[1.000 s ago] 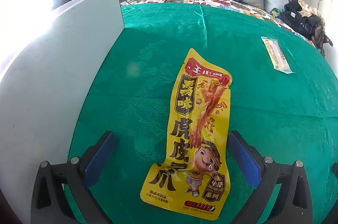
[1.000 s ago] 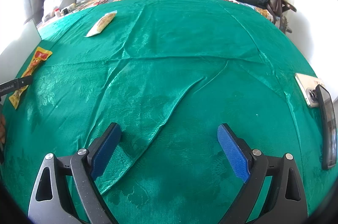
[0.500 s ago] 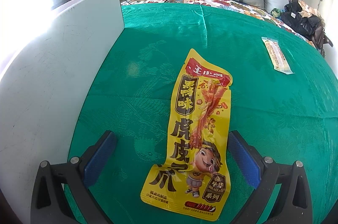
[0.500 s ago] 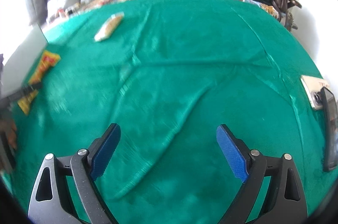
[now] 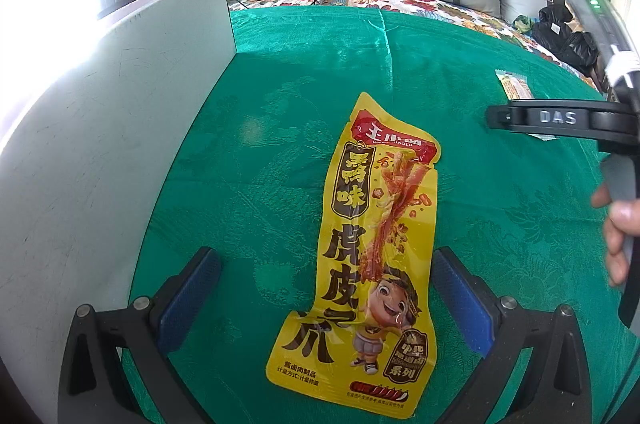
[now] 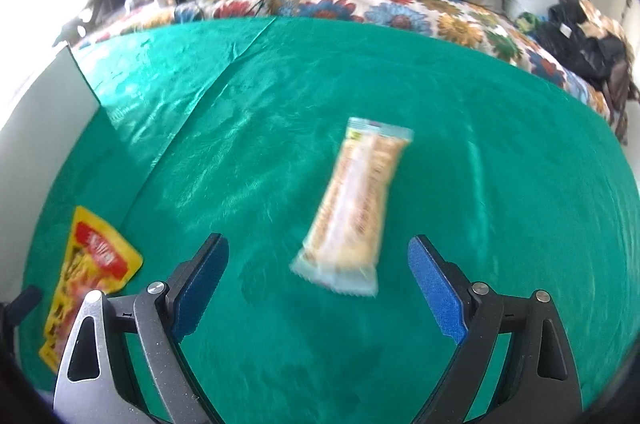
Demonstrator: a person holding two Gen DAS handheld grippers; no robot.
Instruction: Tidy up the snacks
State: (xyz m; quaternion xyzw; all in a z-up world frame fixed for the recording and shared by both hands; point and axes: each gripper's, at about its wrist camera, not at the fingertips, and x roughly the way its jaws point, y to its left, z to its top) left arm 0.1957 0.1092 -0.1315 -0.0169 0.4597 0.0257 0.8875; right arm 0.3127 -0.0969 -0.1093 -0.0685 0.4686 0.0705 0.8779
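Left wrist view: my left gripper point(image 5: 326, 298) points down at the green cloth point(image 5: 280, 127). Its jaws are spread wide and touch nothing. The yellow pouch point(image 5: 360, 256) lies flat on the cloth, its lower half between my blue pads point(image 5: 188, 300), clear of both. Its red top band carries white characters above small Latin letters that I read only in part. Large black Chinese characters run down the left side, and a cartoon child is printed near the bottom. A white board point(image 5: 100, 151) stands along the left edge of the cloth. At the right edge, my right hand point(image 5: 618, 236) holds the right gripper's handle; a black part of that tool reads "DAS". The tool covers most of the bar point(image 5: 514, 85), which lies farther back on the cloth.

Right wrist view: my right gripper point(image 6: 318, 288) has its jaws spread wide; they have just been closing slightly and hold nothing. The bar point(image 6: 356, 207) lies on the cloth just ahead of the pads, tilted, apart from both. Its print is too blurred to read. The pouch point(image 6: 90, 272) lies at lower left.
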